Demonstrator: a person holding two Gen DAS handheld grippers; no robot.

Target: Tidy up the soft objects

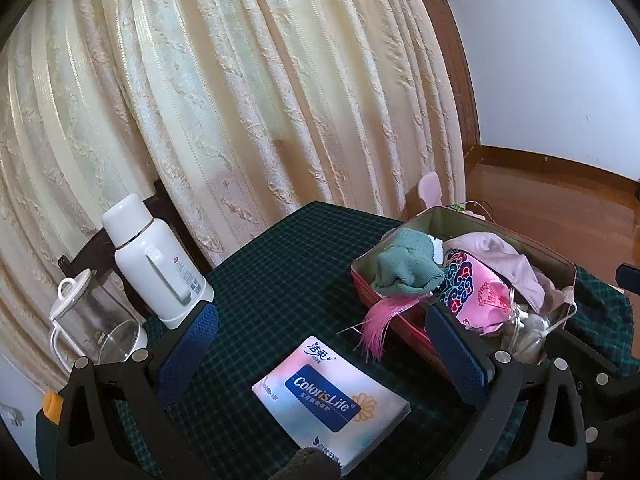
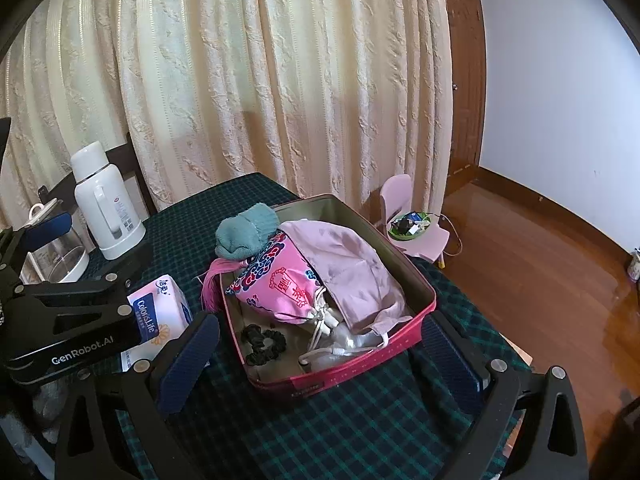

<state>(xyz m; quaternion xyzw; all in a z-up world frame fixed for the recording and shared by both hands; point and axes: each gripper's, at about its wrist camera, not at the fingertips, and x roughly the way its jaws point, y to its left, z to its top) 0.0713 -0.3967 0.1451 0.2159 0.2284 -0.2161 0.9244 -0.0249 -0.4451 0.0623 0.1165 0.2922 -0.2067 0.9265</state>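
Note:
A red tin box (image 2: 352,372) sits on the green plaid tablecloth (image 2: 360,420). It holds a teal towel (image 2: 244,236), a pink patterned pouch (image 2: 280,284) with a pink tassel (image 1: 380,320), a lilac cloth (image 2: 348,268), a black scrunchie (image 2: 264,344) and a white drawstring bag (image 2: 344,344). My right gripper (image 2: 320,324) is open, its fingers on either side of the box's near end. A ColorsLife tissue pack (image 1: 332,396) lies left of the box (image 1: 500,224). My left gripper (image 1: 320,312) hovers open above the pack, holding nothing.
A white thermos (image 1: 156,264) and a glass pot (image 1: 96,328) stand at the table's left. A cream curtain hangs behind. A small pink chair (image 2: 408,220) stands on the wooden floor beyond the table's right edge.

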